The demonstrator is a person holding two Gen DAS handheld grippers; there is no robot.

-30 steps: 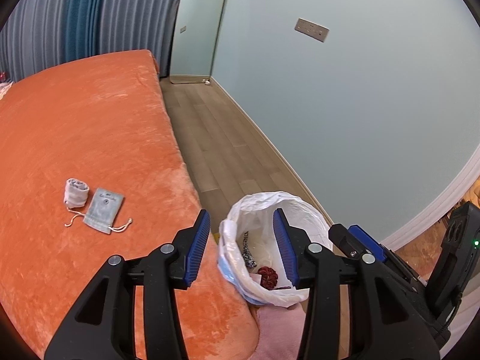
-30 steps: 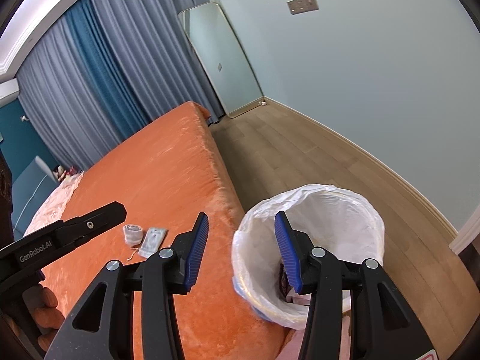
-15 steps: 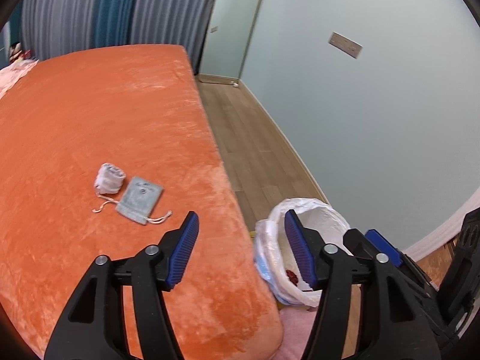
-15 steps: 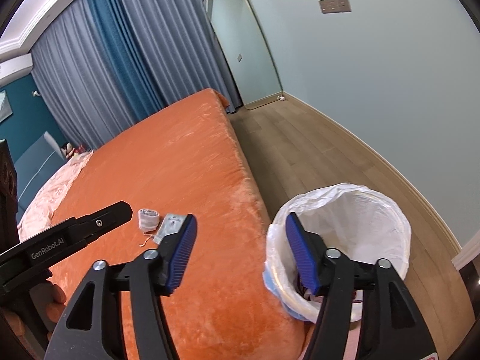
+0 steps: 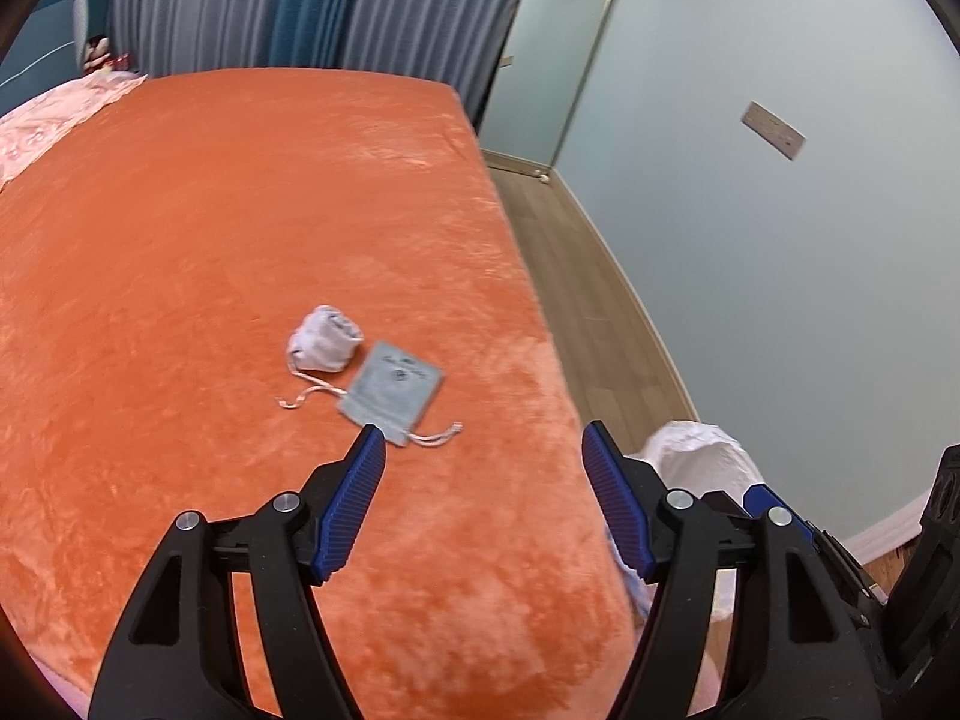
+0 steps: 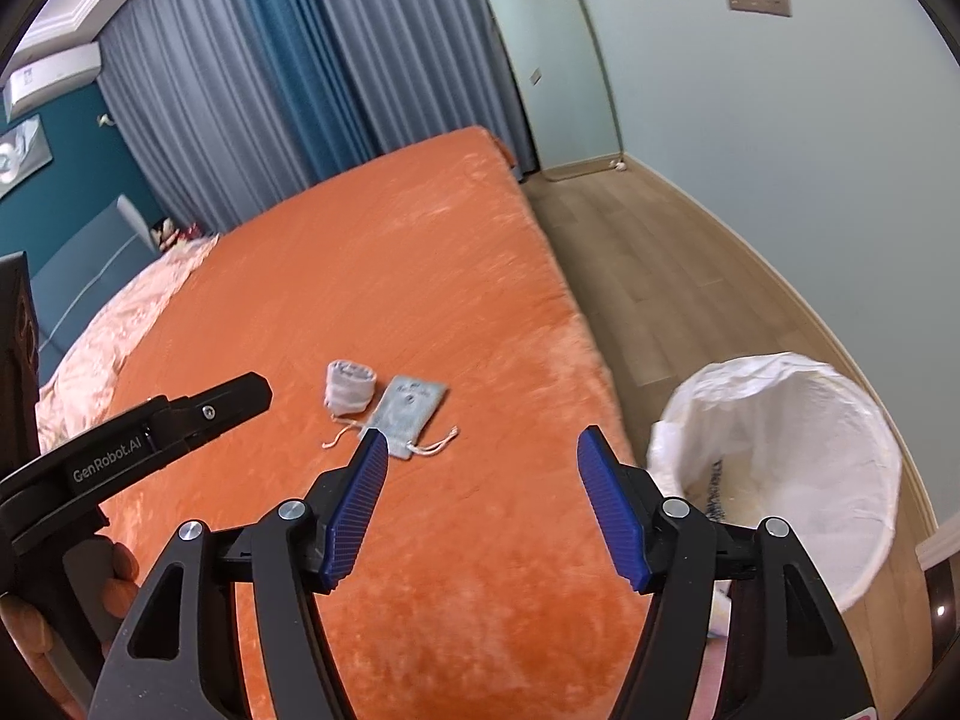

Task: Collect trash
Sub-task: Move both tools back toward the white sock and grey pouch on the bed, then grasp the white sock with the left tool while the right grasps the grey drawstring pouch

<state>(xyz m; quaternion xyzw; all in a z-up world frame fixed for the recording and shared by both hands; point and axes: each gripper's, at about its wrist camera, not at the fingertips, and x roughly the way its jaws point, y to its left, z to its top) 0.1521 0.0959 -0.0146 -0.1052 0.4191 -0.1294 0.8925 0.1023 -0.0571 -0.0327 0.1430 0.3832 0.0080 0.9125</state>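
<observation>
A flat grey drawstring pouch (image 5: 393, 390) and a crumpled pale pouch (image 5: 326, 339) lie side by side on the orange bed (image 5: 240, 240). They also show in the right wrist view: the flat pouch (image 6: 411, 408) and the crumpled pouch (image 6: 350, 387). A bin with a white liner (image 6: 780, 468) stands on the floor beside the bed; its rim (image 5: 696, 456) shows in the left wrist view. My left gripper (image 5: 483, 450) is open and empty, just short of the flat pouch. My right gripper (image 6: 483, 453) is open and empty above the bed edge.
The left gripper's black body (image 6: 150, 426) reaches in at the right wrist view's left. A wooden floor strip (image 6: 648, 264) runs between the bed and the pale wall. A mirror (image 6: 552, 60) leans at the far end. Curtains (image 6: 270, 90) hang behind the bed.
Both grippers have swung left from the bin toward the pouches on the bed and their jaws have opened wider. The pouches have not moved.
</observation>
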